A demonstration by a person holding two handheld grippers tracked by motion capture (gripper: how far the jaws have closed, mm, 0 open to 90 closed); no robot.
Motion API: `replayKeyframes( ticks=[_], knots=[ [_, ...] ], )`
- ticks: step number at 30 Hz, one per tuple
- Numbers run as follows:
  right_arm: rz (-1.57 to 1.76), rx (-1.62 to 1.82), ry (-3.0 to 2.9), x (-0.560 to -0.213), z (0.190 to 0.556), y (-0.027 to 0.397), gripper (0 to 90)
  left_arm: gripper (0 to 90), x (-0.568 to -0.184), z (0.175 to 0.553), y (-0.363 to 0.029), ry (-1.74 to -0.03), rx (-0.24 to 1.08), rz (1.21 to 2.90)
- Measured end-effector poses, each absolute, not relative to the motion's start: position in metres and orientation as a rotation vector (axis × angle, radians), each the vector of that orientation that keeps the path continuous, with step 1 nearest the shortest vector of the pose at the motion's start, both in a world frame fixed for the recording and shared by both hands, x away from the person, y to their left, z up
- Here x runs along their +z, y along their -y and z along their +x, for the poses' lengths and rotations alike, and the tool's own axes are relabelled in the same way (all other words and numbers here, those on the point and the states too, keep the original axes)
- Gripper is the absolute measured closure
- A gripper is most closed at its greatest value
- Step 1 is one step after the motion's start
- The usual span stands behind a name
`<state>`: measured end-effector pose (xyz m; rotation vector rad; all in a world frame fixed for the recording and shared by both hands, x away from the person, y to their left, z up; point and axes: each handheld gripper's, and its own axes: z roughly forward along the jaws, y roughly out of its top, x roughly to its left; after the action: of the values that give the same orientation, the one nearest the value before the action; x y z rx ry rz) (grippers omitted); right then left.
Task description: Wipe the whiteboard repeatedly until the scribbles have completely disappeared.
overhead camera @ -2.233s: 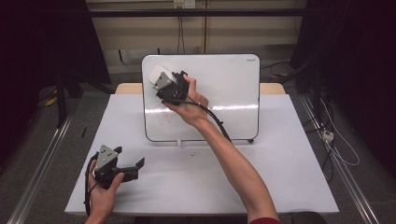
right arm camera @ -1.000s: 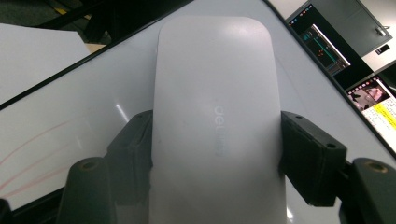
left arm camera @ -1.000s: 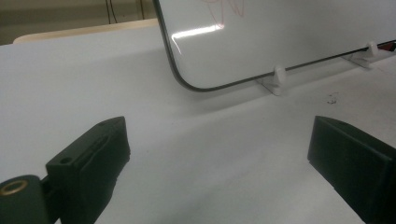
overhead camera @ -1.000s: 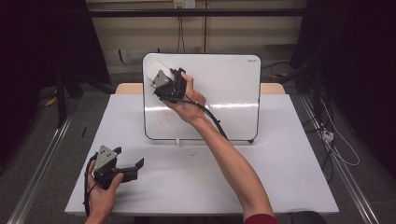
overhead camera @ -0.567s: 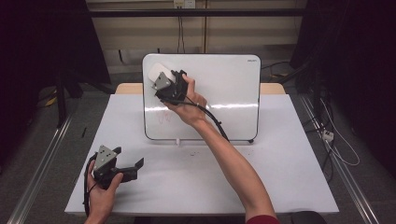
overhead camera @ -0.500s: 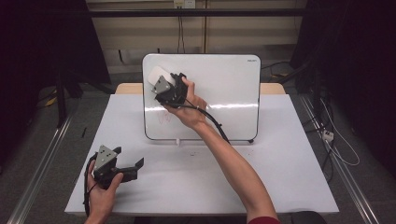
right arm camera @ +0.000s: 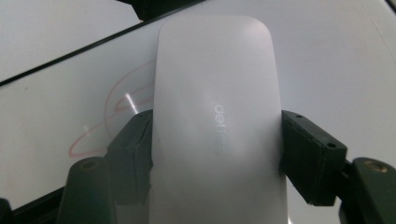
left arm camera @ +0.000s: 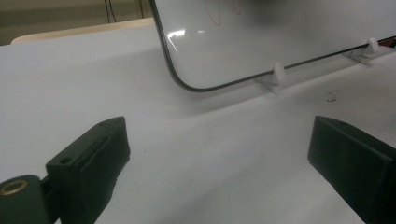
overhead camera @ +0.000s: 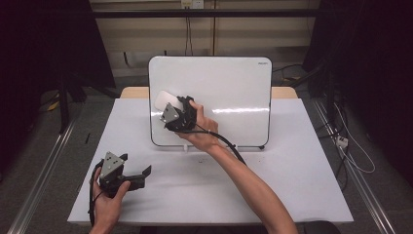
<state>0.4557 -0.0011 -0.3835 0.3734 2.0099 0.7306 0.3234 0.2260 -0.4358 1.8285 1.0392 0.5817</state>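
Note:
A white board (overhead camera: pixel 229 87) stands upright on small feet at the back of the white table (overhead camera: pixel 292 170). My right gripper (overhead camera: pixel 171 108) is raised to the board's left part and is shut on a white eraser (overhead camera: pixel 164 101) that lies flat against the board. In the right gripper view the eraser (right arm camera: pixel 217 116) sits clamped in the right gripper (right arm camera: pixel 217 154), over red scribbles (right arm camera: pixel 112 116) on the board (right arm camera: pixel 350 56). My left gripper (overhead camera: pixel 143 176) rests low at the table's front left, open. Its jaws stand wide apart in the left gripper view, where the left gripper (left arm camera: pixel 219 154) faces the board's lower corner (left arm camera: pixel 280 37).
White clip feet (left arm camera: pixel 278 74) hold up the board's bottom edge. Small dark specks (left arm camera: pixel 332 97) lie on the table in front of it. Cables hang down the wall behind, and dark curtains flank the table.
My right gripper has slid the eraser downward on the left part of the board. The left gripper has stayed in place.

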Motion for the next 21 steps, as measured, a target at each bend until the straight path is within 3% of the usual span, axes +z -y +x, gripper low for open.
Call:
replayKeyframes(
  ticks=[11, 21],
  knots=[
    [0.475, 0.748, -1.979, -0.366, 0.469, 0.026, 31.7, 5.3, -0.434, 0.323, -0.227, -1.04, 0.589, 1.823],
    [0.543, 0.751, -1.948, -0.346, 0.488, 0.016, 31.6, 5.4, -0.435, 0.323, -0.228, -1.044, 0.581, 1.818]
  ],
)
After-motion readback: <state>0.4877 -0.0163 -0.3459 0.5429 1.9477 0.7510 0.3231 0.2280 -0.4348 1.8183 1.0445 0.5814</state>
